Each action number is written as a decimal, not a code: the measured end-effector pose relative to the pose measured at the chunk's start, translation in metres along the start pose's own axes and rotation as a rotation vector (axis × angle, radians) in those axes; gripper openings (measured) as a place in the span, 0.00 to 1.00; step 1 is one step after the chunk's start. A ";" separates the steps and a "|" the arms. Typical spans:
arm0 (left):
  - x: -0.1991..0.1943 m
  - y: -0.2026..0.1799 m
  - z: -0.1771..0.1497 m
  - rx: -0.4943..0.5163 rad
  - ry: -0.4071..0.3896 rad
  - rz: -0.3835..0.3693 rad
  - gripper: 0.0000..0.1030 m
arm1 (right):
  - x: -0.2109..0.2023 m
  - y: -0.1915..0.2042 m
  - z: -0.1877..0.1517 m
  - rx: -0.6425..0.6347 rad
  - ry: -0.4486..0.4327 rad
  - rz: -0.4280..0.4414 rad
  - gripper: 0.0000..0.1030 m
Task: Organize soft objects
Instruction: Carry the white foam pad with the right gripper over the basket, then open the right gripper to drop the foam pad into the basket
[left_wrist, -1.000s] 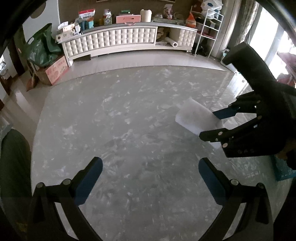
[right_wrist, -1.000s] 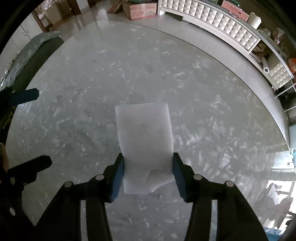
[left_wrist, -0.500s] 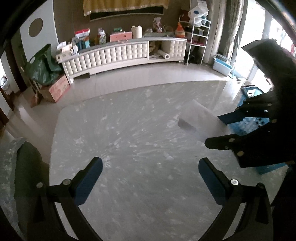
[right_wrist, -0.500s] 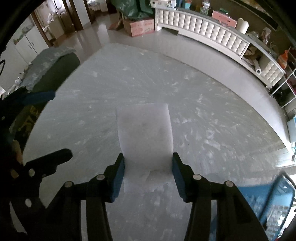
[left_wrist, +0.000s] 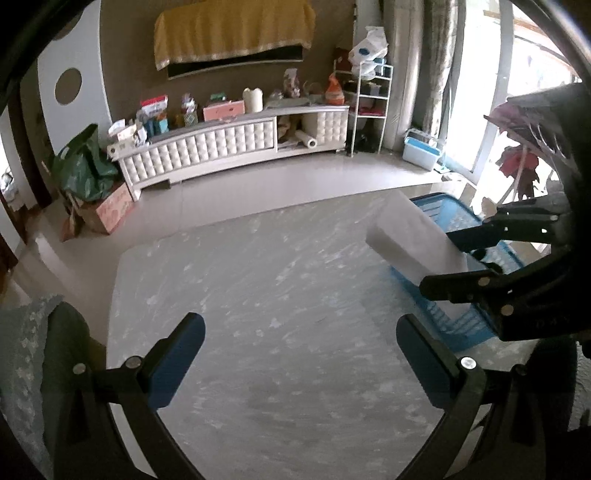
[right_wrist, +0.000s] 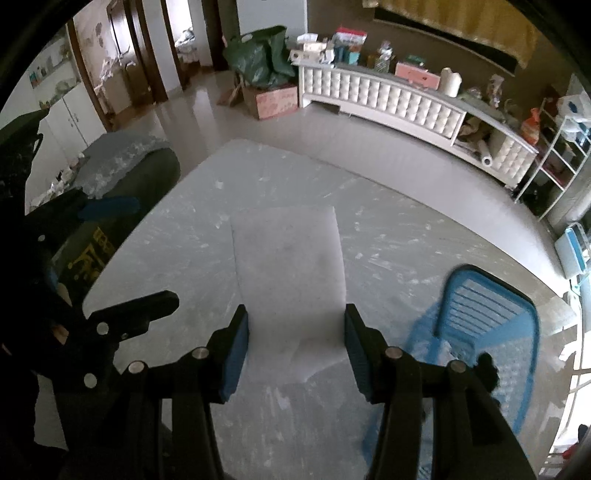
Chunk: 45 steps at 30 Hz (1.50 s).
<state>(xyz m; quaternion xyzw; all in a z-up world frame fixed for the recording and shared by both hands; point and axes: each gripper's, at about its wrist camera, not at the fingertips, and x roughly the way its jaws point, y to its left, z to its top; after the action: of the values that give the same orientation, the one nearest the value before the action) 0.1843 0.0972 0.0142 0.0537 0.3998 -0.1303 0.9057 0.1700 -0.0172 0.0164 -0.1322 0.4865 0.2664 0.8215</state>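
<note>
Gripping soft white foam block (right_wrist: 288, 273)

White foam block (right_wrist: 288, 266), blue slatted basket (right_wrist: 487, 317), grey mottled tabletop (left_wrist: 280, 332).

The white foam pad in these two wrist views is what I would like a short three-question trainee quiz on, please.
1. True or false: the white foam pad is clamped between the fingers of the right tongs.
2. Multiple choice: the left tongs are (a) shut on the pad, (b) open and holding nothing, (c) shut on the basket.
3. Fill in the blank: the blue container beside the held pad is a slatted ____.

Key: 1 true; 2 b; 3 basket.
</note>
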 end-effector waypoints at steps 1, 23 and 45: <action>-0.003 -0.004 0.001 0.004 -0.005 0.000 1.00 | -0.004 -0.004 -0.002 0.007 -0.008 -0.003 0.46; 0.001 -0.124 0.034 0.084 -0.009 -0.107 1.00 | -0.049 -0.074 -0.047 0.207 -0.097 -0.098 0.47; 0.089 -0.173 0.044 0.140 0.081 -0.162 1.00 | -0.005 -0.115 -0.070 0.312 0.001 -0.083 0.48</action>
<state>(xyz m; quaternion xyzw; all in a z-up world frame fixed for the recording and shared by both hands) 0.2248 -0.0946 -0.0211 0.0898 0.4291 -0.2283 0.8693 0.1821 -0.1467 -0.0187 -0.0231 0.5167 0.1534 0.8420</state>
